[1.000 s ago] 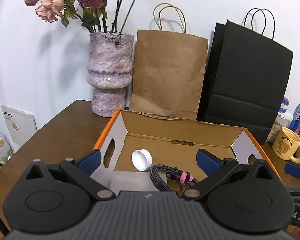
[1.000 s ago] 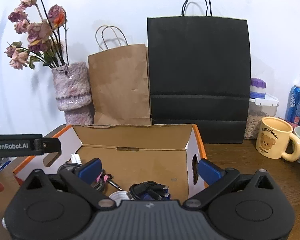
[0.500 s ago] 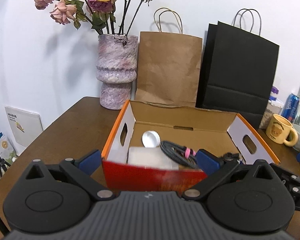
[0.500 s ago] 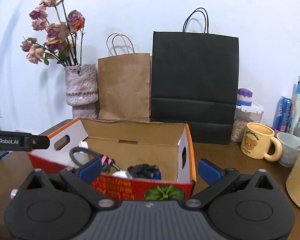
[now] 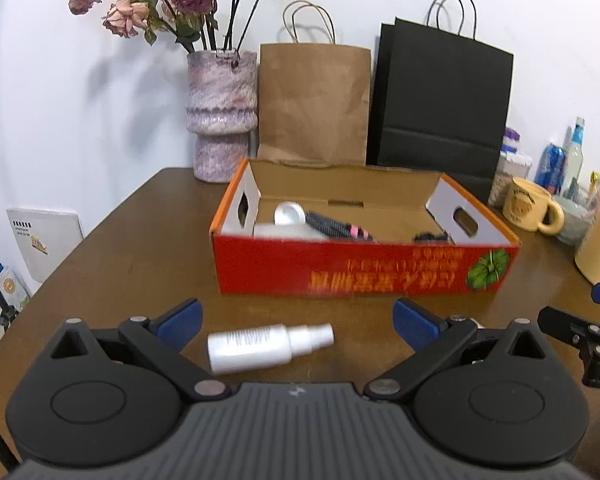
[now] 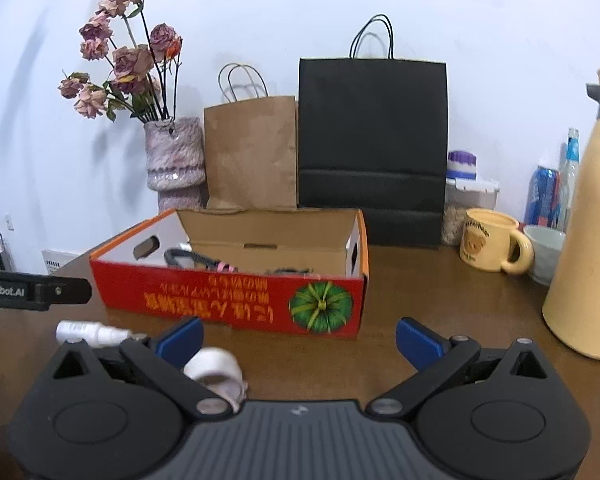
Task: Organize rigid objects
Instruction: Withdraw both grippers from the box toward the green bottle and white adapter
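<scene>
A red and orange cardboard box [image 5: 364, 268] [image 6: 228, 296] stands open on the brown table, holding a white cap [image 5: 289, 213], a black cable with a pink tie [image 5: 334, 230] and other dark items. A white spray bottle [image 5: 266, 346] [image 6: 90, 331] lies on its side in front of the box, between the fingers of my left gripper [image 5: 296, 320], which is open and empty. My right gripper [image 6: 298, 338] is open too, with a white tape roll [image 6: 216, 372] lying by its left finger.
Behind the box stand a vase of dried roses [image 5: 220, 120], a brown paper bag [image 5: 314, 104] and a black paper bag [image 5: 440, 108]. On the right are a yellow bear mug [image 6: 490, 244], a bowl, cans, and a tall cream flask [image 6: 584, 248].
Both grippers have pulled back from over the box toward the near side of the table. The spray bottle and the tape roll have come into view in front of the box.
</scene>
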